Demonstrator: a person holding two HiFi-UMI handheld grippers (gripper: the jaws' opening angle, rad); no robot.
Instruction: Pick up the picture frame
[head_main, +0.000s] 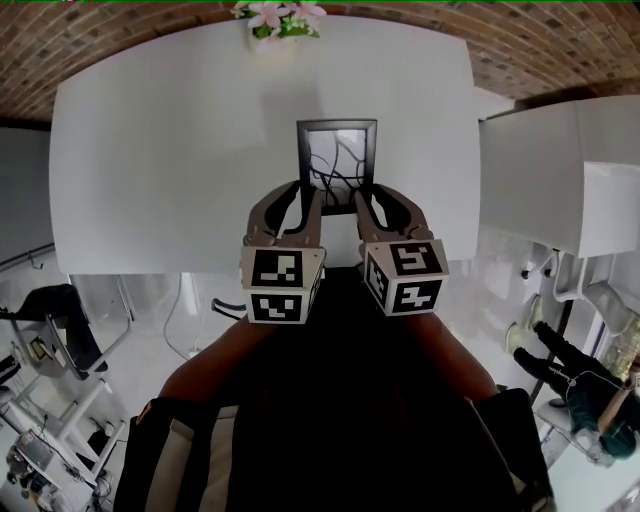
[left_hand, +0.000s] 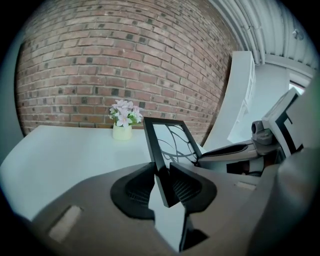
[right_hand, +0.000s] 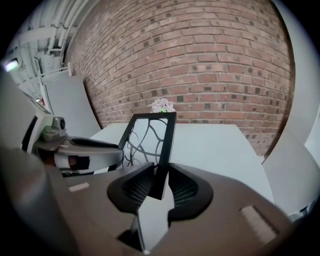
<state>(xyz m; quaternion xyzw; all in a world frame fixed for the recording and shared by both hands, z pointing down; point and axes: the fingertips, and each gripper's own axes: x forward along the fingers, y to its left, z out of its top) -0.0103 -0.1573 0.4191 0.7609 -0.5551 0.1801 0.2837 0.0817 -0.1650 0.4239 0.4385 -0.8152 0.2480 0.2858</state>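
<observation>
Head view has both grippers side by side over the near edge of a white table (head_main: 150, 170), with the picture frame (head_main: 337, 155) held between them and reaching away ahead of their tips. The left gripper (head_main: 305, 192) takes the frame's lower left edge and the right gripper (head_main: 372, 195) takes its lower right edge. Each gripper's marker cube sits behind its jaws, toward the person.

In the left gripper view the two ribbed pads are closed on the black side bar, which passes between them at a slant, and the frame's bottom corner ends just behind the pads. The right gripper view shows the same on the opposite bar: pads pressed to either side of it, corner just behind them. The frame tilts up and forward from both grips, and its pane carries dark branching lines. It appears clear of the tabletop.

Well ahead of the grippers, past the frame's top edge, a small pot of pink flowers (head_main: 280, 20) stands at the table's far side, against a brick wall (left_hand: 125, 60).
</observation>
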